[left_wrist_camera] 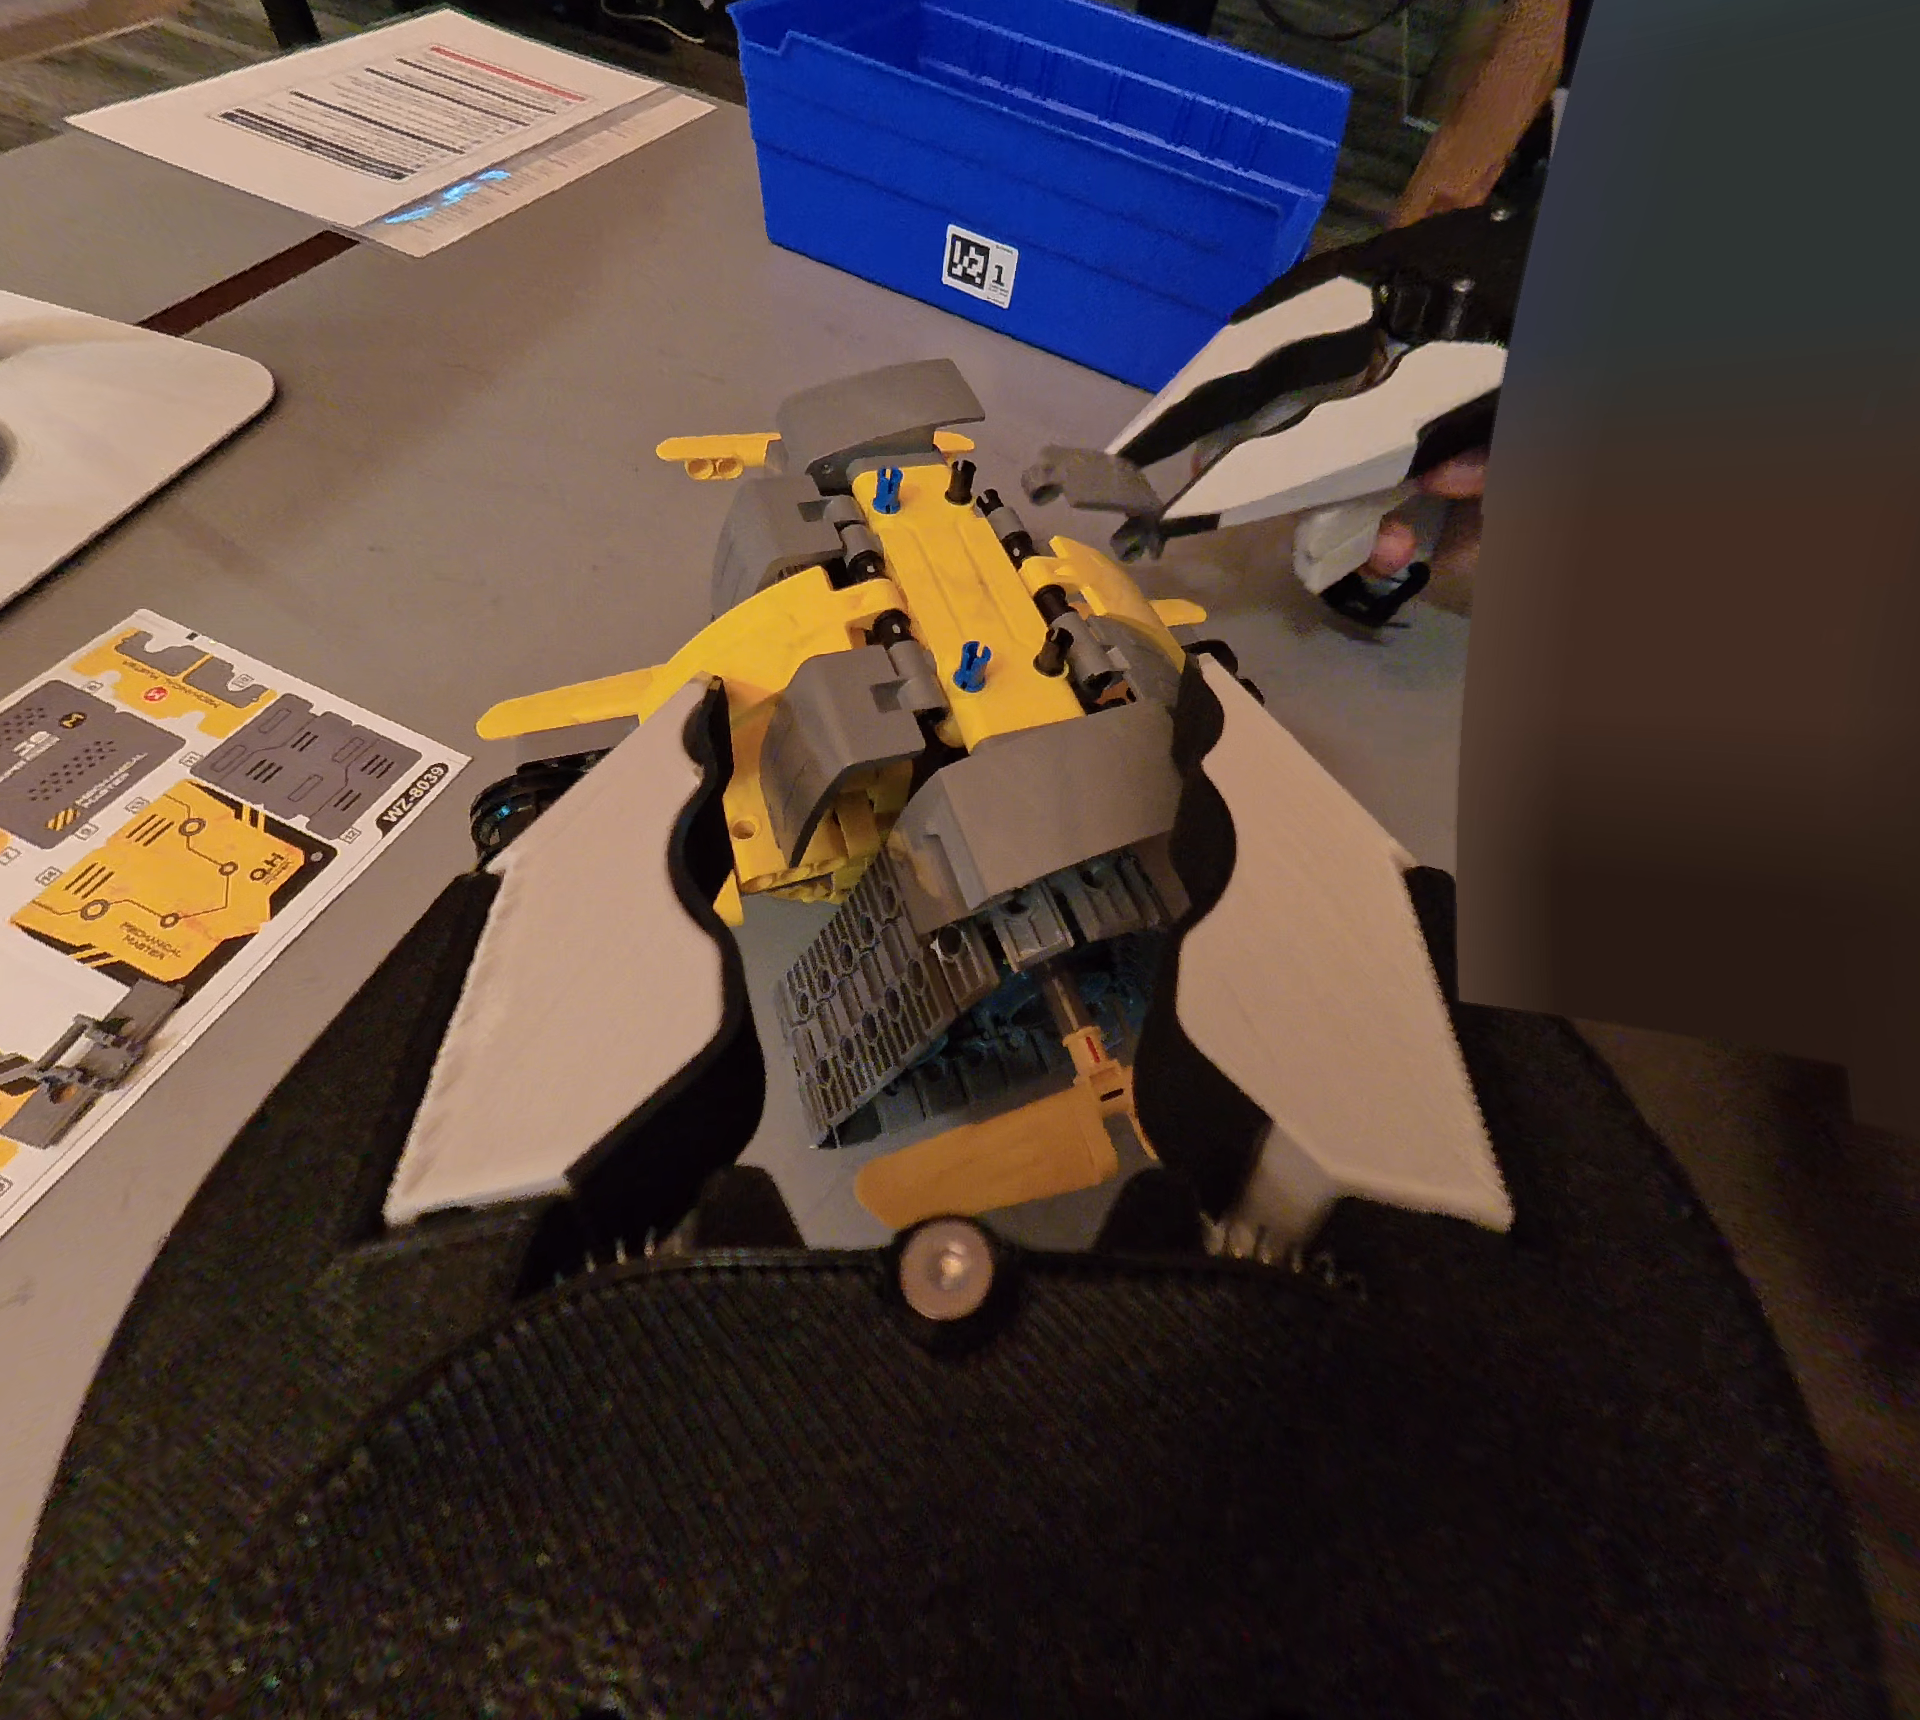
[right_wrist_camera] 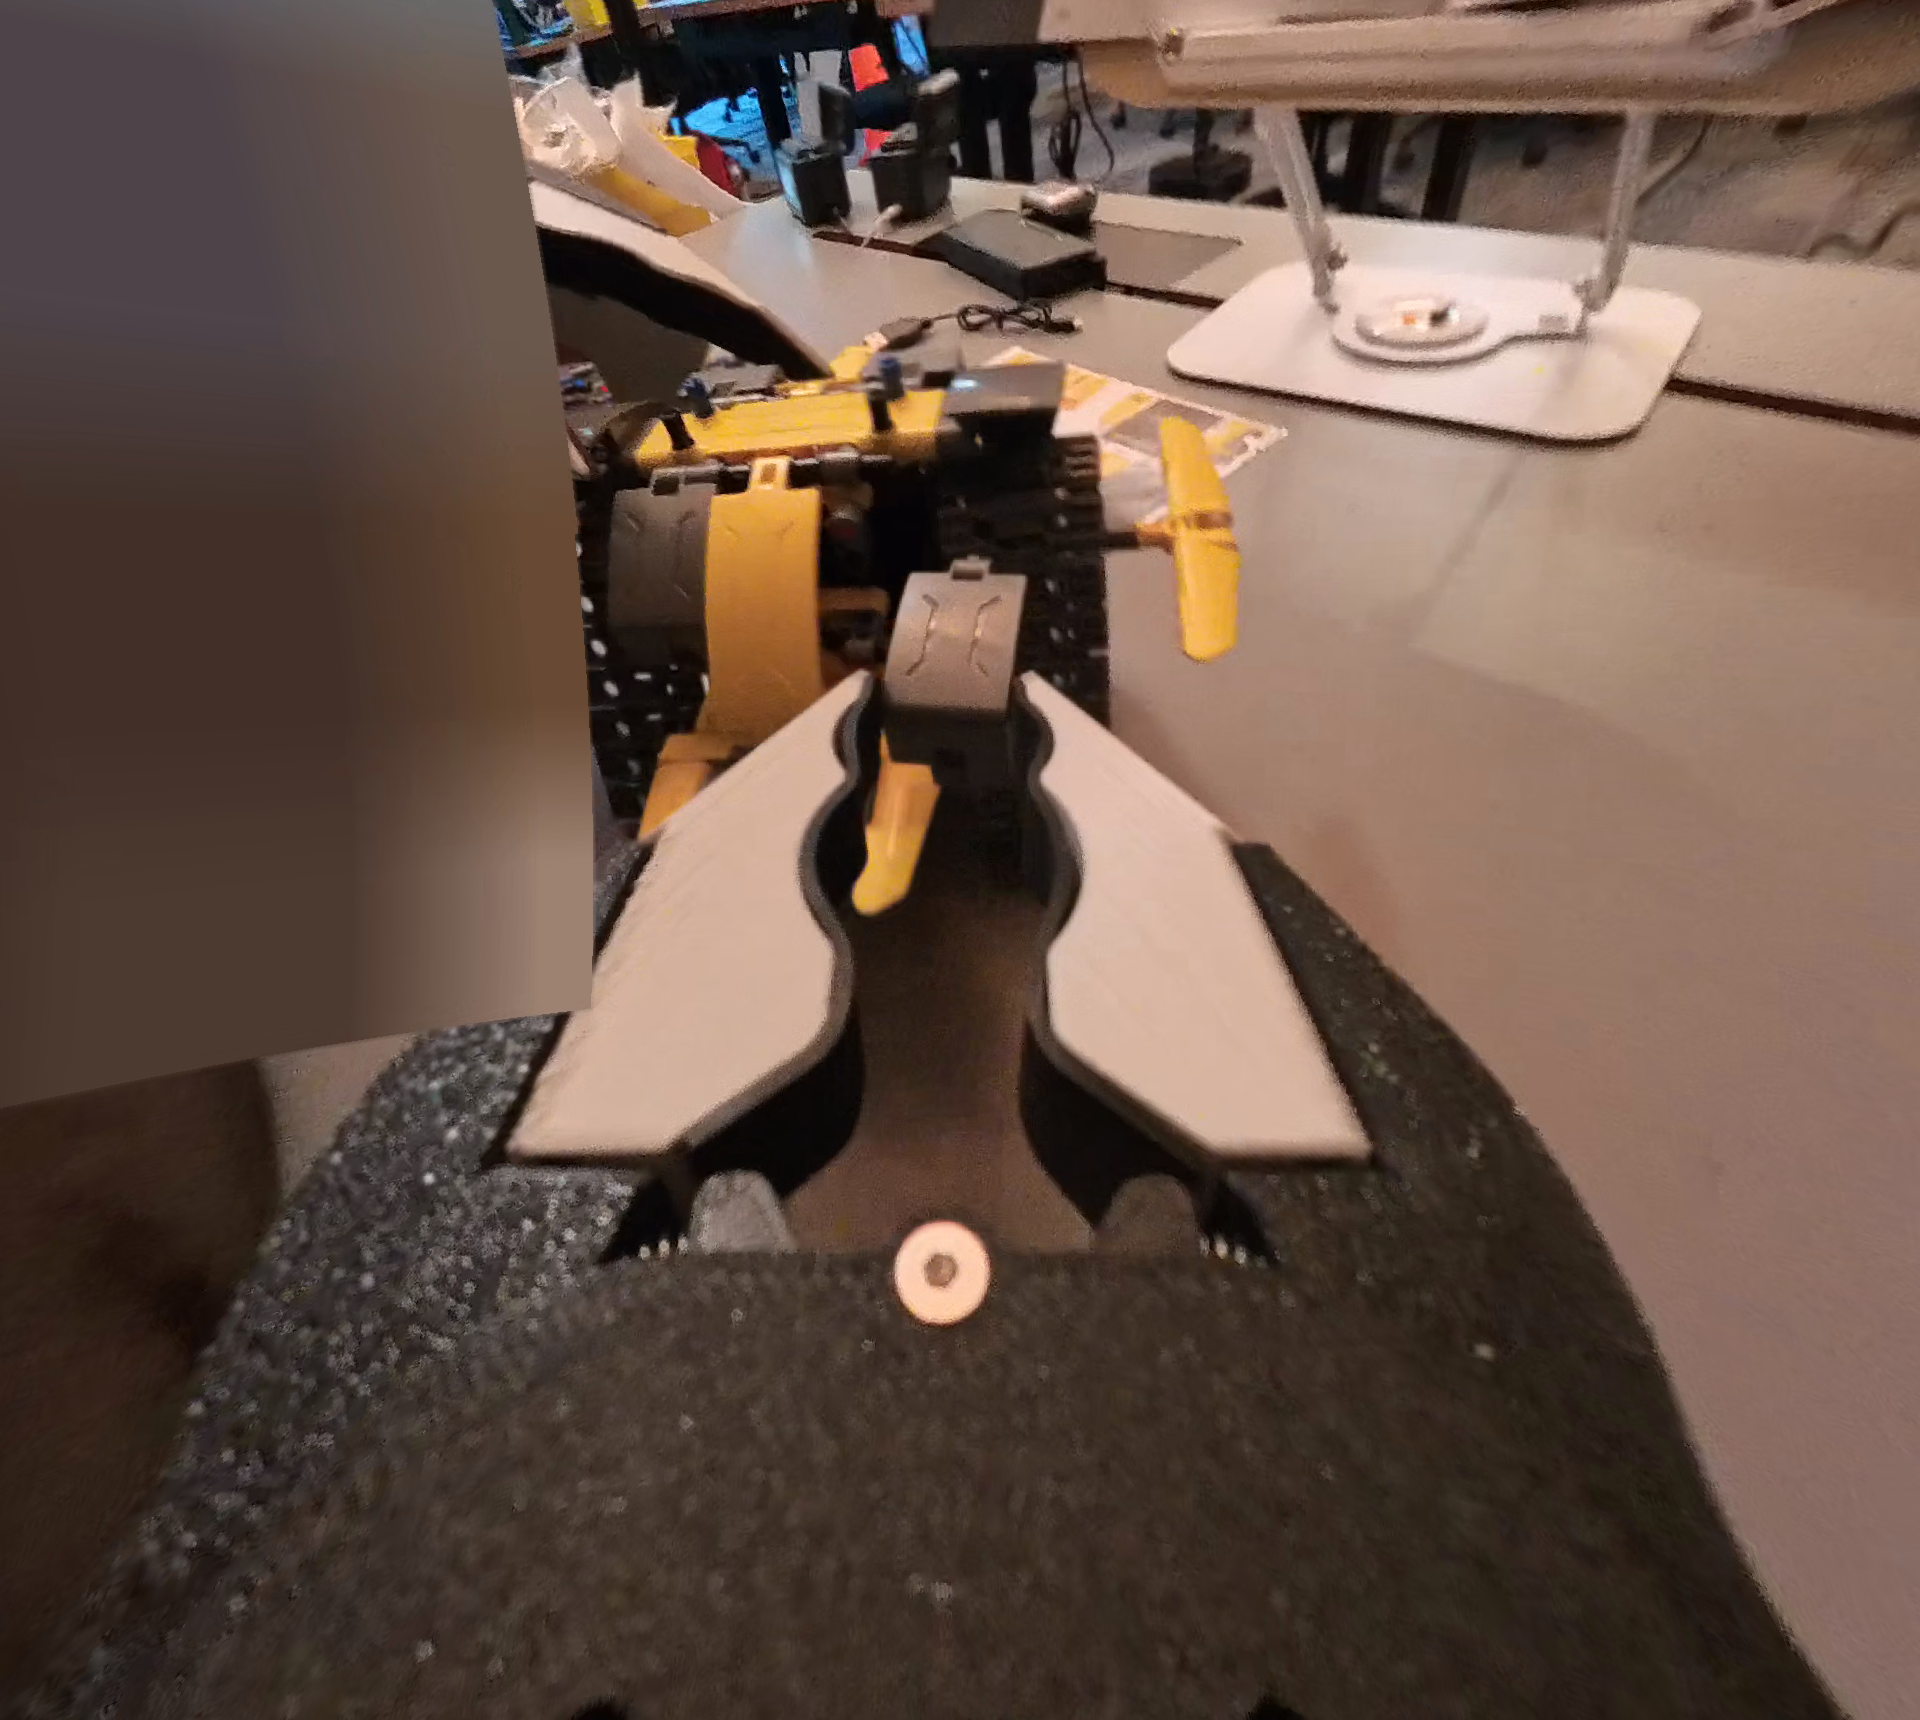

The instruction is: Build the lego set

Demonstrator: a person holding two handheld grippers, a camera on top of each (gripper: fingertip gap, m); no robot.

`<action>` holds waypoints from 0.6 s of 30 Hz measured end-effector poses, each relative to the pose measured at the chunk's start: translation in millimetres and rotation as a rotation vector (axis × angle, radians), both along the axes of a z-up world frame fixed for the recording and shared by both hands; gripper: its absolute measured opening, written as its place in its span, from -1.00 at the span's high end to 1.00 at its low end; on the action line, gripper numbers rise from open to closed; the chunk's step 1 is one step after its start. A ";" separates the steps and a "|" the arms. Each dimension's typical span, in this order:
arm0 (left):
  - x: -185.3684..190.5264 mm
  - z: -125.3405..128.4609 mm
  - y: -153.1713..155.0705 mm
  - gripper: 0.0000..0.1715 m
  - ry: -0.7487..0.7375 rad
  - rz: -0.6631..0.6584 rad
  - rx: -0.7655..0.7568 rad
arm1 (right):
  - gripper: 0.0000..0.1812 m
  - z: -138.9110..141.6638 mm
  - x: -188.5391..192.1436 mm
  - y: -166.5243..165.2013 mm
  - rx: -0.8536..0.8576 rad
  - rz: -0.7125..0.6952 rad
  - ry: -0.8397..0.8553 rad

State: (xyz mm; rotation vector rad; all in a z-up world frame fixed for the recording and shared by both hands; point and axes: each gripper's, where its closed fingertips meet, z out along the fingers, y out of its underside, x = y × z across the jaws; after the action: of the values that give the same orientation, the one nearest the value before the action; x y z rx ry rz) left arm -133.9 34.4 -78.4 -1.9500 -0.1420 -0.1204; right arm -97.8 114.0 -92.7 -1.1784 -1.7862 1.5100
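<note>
A yellow and grey brick-built tracked vehicle model [left_wrist_camera: 966, 590] stands on the grey table [left_wrist_camera: 499, 423]. My left gripper [left_wrist_camera: 951, 694] is shut on the model's near end, one finger on each side. My right gripper [right_wrist_camera: 945, 694] is shut on a small grey curved panel piece [right_wrist_camera: 951, 642] and holds it close beside the model [right_wrist_camera: 769, 527]. In the left wrist view the right gripper [left_wrist_camera: 1132, 498] comes in from the right with the grey piece [left_wrist_camera: 1096, 486] just above the model's far right side. Blue and black pins stick up from the model's yellow top.
A blue bin [left_wrist_camera: 1039, 143] with a white tag stands behind the model. A sticker sheet [left_wrist_camera: 208, 839] and a printed paper [left_wrist_camera: 416, 112] lie to the left. A white stand base [right_wrist_camera: 1455, 361] sits on the table, with a cable and black devices farther back.
</note>
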 end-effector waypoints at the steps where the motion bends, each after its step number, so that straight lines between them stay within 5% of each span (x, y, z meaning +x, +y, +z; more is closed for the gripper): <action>1: 0.3 -0.1 -0.1 -0.01 0.005 -0.001 0.000 | 0.75 0.8 -3.4 -5.4 0.013 0.004 0.024; 18: -0.5 0.7 0.1 0.00 -0.017 -0.008 0.016 | 0.75 9.9 -19.9 -20.0 -0.058 0.137 0.181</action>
State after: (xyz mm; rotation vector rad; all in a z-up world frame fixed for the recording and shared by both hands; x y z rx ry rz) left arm -134.5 34.5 -77.7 -1.9343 -0.1439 -0.1434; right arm -117.7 94.0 -82.8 -0.9283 -1.7419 1.6993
